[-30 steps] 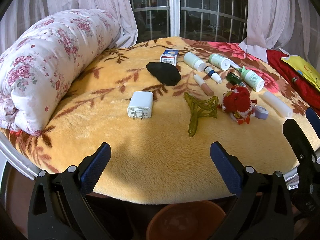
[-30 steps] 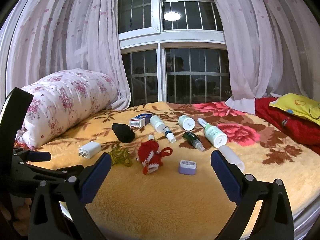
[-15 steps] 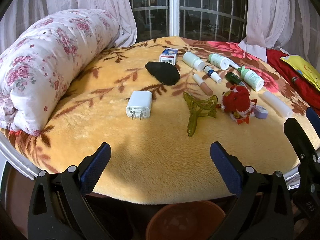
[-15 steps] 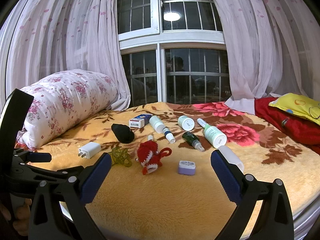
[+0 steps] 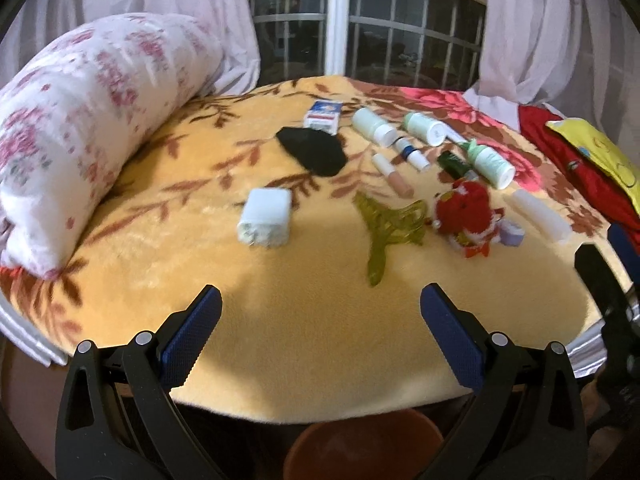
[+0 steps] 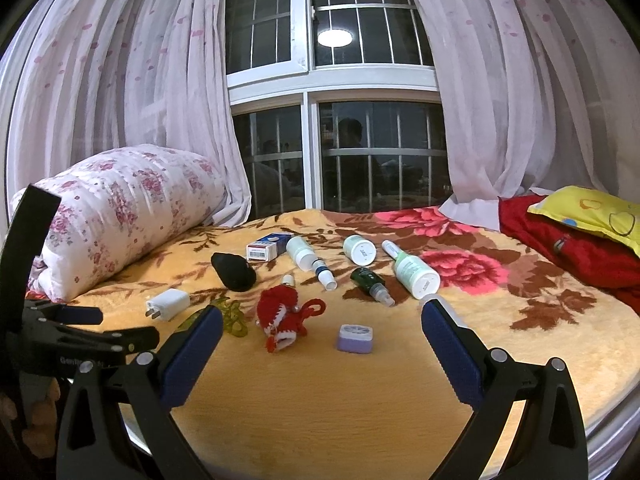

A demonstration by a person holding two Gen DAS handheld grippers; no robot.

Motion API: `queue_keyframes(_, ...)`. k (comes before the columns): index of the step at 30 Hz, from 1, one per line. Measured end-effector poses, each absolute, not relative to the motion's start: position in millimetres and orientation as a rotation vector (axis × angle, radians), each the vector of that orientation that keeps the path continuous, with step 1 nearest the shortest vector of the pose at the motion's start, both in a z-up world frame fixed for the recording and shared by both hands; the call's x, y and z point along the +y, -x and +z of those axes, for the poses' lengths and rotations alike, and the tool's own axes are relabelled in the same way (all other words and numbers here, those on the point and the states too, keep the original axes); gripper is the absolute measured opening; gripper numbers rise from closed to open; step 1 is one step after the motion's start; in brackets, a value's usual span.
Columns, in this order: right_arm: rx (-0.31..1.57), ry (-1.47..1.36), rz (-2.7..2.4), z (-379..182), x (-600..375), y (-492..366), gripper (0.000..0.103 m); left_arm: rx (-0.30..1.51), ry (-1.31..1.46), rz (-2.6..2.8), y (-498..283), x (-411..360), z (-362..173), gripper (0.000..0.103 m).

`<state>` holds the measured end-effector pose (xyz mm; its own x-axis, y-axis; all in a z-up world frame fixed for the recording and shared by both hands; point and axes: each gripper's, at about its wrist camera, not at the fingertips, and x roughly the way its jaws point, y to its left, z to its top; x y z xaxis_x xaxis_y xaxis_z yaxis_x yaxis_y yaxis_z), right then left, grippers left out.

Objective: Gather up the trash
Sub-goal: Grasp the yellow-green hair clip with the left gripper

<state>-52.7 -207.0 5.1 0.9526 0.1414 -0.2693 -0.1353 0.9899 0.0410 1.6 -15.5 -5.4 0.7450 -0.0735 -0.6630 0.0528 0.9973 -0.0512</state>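
Observation:
Small items lie scattered on a yellow flowered blanket (image 5: 304,320): a white charger plug (image 5: 266,217) (image 6: 168,304), a black pouch (image 5: 314,151) (image 6: 233,271), a small carton (image 5: 323,117) (image 6: 266,247), several white and green bottles (image 5: 489,162) (image 6: 414,271), a green hair claw (image 5: 386,228), a red knitted toy (image 5: 466,210) (image 6: 284,312) and a lilac case (image 6: 355,338). My left gripper (image 5: 320,328) is open and empty over the blanket's near edge. My right gripper (image 6: 322,344) is open and empty, close to the lilac case.
A terracotta pot (image 5: 360,446) stands below the bed's near edge. A rolled floral quilt (image 5: 80,112) lies along the left. Red cloth and a yellow pillow (image 6: 588,212) lie at the right. Curtains and a window (image 6: 332,152) close the back.
Both grippers moved slightly forward toward the bed; the items sit a little closer in both views. The left view is blurred by motion. Nothing was taken hold of.

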Motion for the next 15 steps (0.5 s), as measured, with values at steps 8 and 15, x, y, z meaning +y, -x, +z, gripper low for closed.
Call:
queue_keyframes(8, 0.267, -0.057, 0.118, 6.3, -223.4, 53.6, 0.098, 0.708, -0.019, -0.16, -35.7, -45.9, -11.2, 0.096)
queue_keyframes(15, 0.271, -0.077, 0.098, 4.8, -235.9, 52.1, 0.098, 0.748, -0.02, -0.125, -71.1, -64.4, -29.9, 0.095)
